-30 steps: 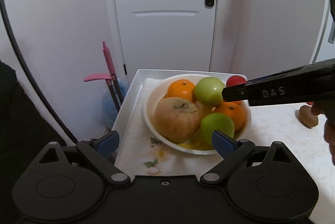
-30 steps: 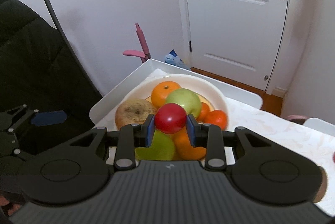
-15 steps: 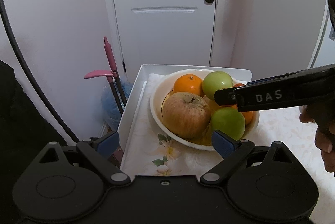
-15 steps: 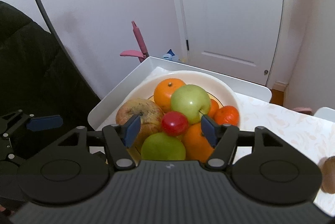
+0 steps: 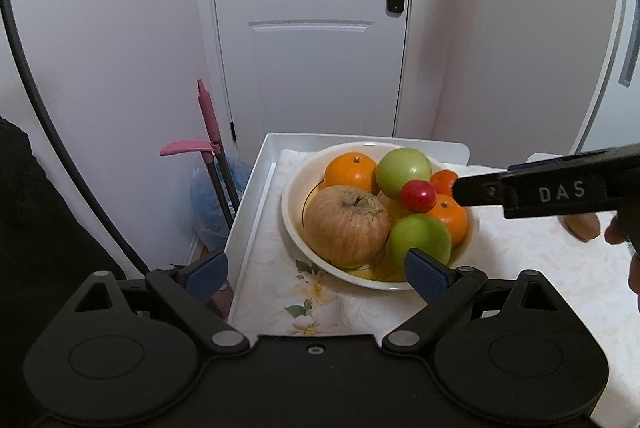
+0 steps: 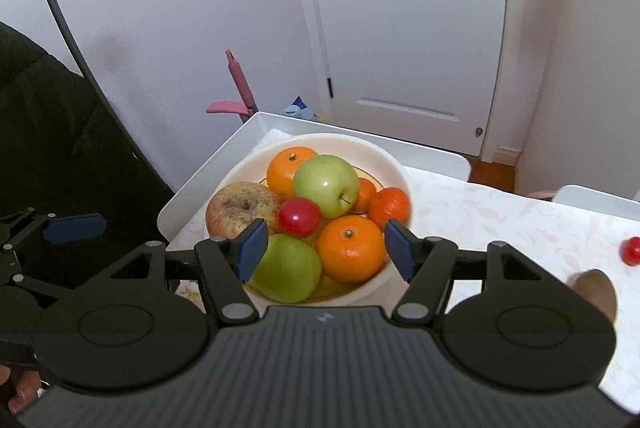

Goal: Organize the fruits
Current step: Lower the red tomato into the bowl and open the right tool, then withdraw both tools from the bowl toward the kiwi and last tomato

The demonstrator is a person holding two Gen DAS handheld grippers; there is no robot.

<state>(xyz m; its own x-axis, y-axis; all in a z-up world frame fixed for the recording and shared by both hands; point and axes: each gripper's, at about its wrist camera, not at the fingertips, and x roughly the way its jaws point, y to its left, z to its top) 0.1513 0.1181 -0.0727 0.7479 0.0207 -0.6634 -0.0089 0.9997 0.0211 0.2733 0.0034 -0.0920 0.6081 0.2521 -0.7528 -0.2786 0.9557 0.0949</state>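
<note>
A white bowl [image 5: 294, 228] [image 6: 394, 168] holds a brownish apple [image 5: 346, 224] [image 6: 240, 206], two green apples [image 6: 326, 184], several oranges [image 6: 348, 248] and a small red tomato [image 5: 418, 196] [image 6: 299, 217] resting on top of the pile. My right gripper [image 6: 322, 252] is open and empty, just in front of the bowl, above its near fruits; it shows from the side in the left wrist view [image 5: 480, 192]. My left gripper [image 5: 316, 270] is open and empty at the bowl's near left edge.
The bowl sits on a floral cloth [image 5: 272, 292] over a white table [image 5: 248, 212]. Another red tomato [image 6: 631, 251] and a brown fruit [image 6: 596, 288] lie on the cloth to the right. A white door [image 5: 312, 28], pink-handled tools [image 5: 208, 132] and a black chair [image 6: 48, 132] stand beyond.
My right gripper opened and let the red tomato drop onto the fruit pile, then pulled back from the bowl. My left gripper drew back slightly.
</note>
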